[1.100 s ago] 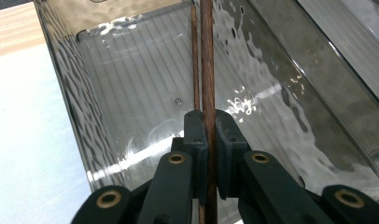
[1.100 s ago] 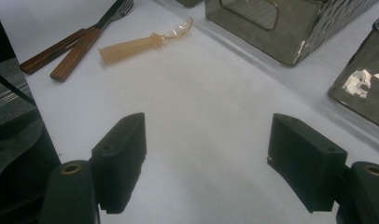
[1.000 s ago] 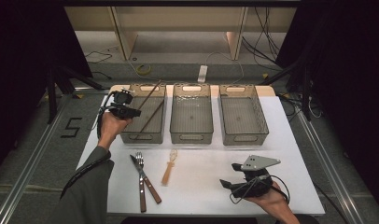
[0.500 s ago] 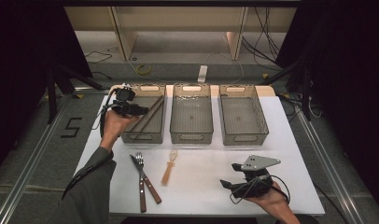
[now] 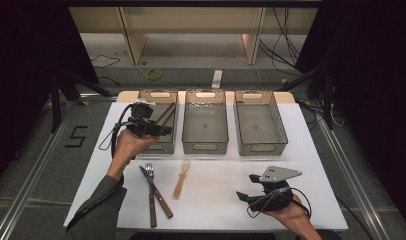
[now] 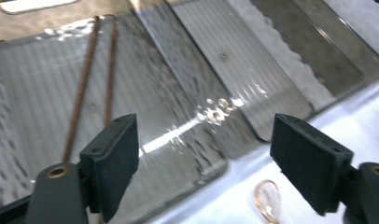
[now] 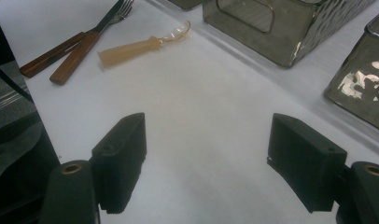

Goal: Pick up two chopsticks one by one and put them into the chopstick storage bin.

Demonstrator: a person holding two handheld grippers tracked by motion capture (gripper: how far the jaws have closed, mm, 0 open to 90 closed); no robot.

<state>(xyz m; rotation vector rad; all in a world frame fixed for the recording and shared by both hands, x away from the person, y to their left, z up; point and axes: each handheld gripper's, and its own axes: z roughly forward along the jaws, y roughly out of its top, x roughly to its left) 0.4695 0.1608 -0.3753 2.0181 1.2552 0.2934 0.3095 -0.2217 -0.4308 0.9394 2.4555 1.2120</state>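
Two brown chopsticks (image 5: 164, 113) (image 6: 82, 88) lie slanted in the left grey bin (image 5: 158, 148). My left gripper (image 5: 163, 131) (image 6: 204, 140) hovers over that bin's near end. Its jaws have just been opening and stand apart with nothing between them. On the white table lie a fork (image 5: 150, 175) (image 7: 117, 11) crossed with a wooden-handled knife (image 5: 161, 197) (image 7: 68, 65), and a translucent amber spoon (image 5: 180, 182) (image 7: 141, 45) (image 6: 267, 203). My right gripper (image 5: 243, 196) (image 7: 206, 140) rests at the front right, open and empty, pointing toward the cutlery.
A middle bin (image 5: 205, 145) and a right bin (image 5: 261, 146), both without contents, stand in a row with the left one along the table's back. Bare white tabletop (image 5: 221, 170) stretches between the bins and the right gripper. Dark floor and cables surround the table.
The left gripper's jaws went from shut to wide apart, and the hand drew back toward the near end of the left bin. The right gripper stayed where it was.
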